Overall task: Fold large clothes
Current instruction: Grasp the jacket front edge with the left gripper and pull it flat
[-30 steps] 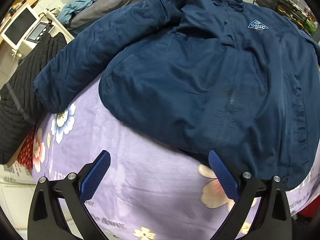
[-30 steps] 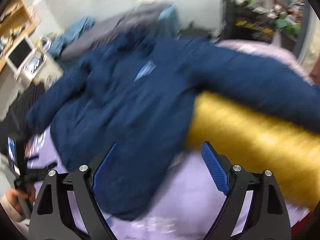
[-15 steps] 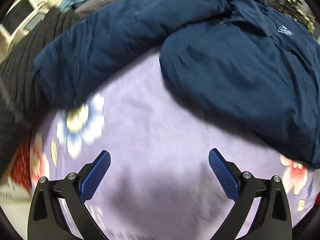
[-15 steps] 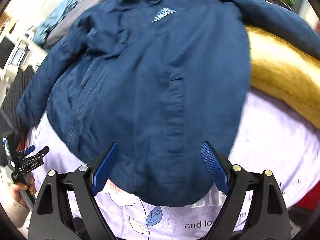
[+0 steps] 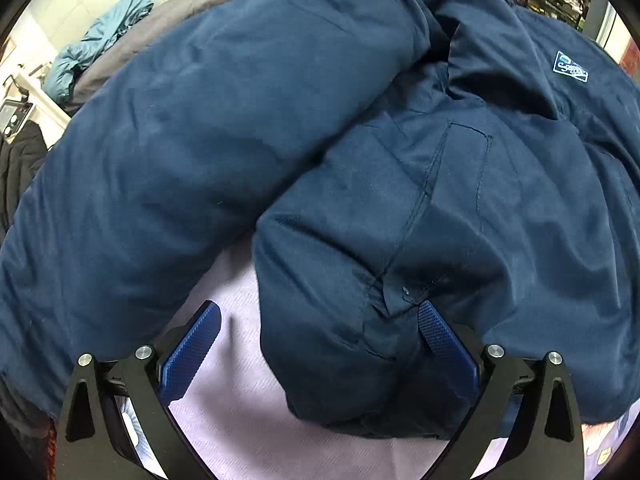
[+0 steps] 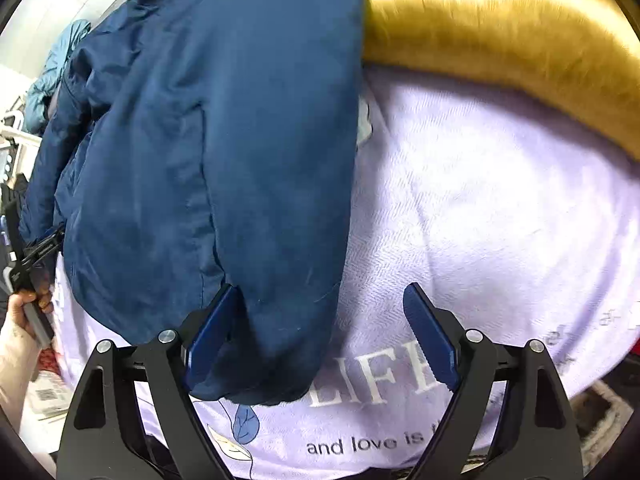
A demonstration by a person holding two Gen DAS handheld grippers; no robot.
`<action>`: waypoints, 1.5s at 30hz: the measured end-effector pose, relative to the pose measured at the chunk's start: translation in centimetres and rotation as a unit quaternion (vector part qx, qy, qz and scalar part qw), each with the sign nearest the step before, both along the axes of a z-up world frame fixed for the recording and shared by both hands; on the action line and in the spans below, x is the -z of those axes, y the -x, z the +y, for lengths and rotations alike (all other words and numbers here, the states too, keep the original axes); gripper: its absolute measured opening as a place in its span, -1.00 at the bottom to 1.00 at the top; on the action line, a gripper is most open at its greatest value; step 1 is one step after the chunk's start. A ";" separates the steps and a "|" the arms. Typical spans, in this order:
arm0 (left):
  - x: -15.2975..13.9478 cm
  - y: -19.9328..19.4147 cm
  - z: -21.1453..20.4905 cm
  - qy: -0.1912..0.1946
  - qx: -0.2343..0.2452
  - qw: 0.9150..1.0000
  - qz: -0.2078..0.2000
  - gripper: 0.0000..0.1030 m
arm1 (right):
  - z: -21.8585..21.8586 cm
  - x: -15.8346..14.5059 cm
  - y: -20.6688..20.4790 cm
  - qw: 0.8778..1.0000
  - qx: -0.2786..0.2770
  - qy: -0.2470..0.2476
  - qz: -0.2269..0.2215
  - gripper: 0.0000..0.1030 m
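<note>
— Lilac bedspread [image 6: 480, 200] with flowers and printed words covers the bed; what lies on it?

— Navy jacket [image 5: 460, 200], spread front up, chest logo [image 5: 570, 67] visible. One sleeve [image 5: 180, 152] runs out to the left in the left wrist view. Golden furry cloth [image 6: 520, 32] lies along the far right, touching the jacket's edge.

— Left hand-held gripper [image 5: 318, 334]?

— Released, jaws wide. It points steeply down over the jacket's lower left corner; the hem corner sits between the pads, the right pad [image 5: 444, 340] against the fabric, the left pad over bare bedspread.

— Right hand-held gripper [image 6: 320, 328]?

— Also released, jaws wide. The jacket's lower right corner lies between the pads, the left pad [image 6: 212, 332] at the fabric, the right one above the printed "LIFE" [image 6: 372, 376].

— Anything else?

— A hand [image 6: 24, 312] at the left edge of the right wrist view holds the other tool's grip. Behind the jacket: grey and light blue clothes [image 5: 100, 52], a dark knit [image 5: 20, 152] at left
</note>
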State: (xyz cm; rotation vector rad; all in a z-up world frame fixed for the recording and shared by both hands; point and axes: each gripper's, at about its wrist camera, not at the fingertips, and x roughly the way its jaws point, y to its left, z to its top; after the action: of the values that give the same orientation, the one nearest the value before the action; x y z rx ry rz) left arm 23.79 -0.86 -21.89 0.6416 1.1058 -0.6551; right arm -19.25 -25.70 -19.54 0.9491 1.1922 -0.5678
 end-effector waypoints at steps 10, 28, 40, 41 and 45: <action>-0.7 -1.4 -1.4 0.008 0.019 0.998 0.063 0.13 | -1.4 1.0 -3.0 0.997 -0.073 0.008 -0.012 0.56; -12.4 10.8 0.8 0.079 0.155 0.983 0.057 -0.61 | -1.7 -10.3 3.1 0.986 -0.108 0.002 -0.128 -0.79; -8.5 8.9 4.8 0.076 0.026 0.990 0.119 0.30 | -1.5 -5.4 3.0 0.995 -0.091 0.014 -0.022 0.35; -8.9 8.7 5.2 0.079 0.018 0.991 0.107 0.46 | -1.3 -5.5 3.6 0.995 -0.092 0.016 -0.021 0.37; -10.7 6.8 7.4 0.104 -0.020 0.993 0.061 0.66 | -1.5 -5.0 4.0 0.997 -0.071 0.019 -0.025 0.46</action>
State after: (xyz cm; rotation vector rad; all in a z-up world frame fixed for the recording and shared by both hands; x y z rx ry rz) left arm 16.96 6.54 -11.15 0.4041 1.1418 -0.7717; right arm -23.27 -27.17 -14.56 0.8346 1.1897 -0.4502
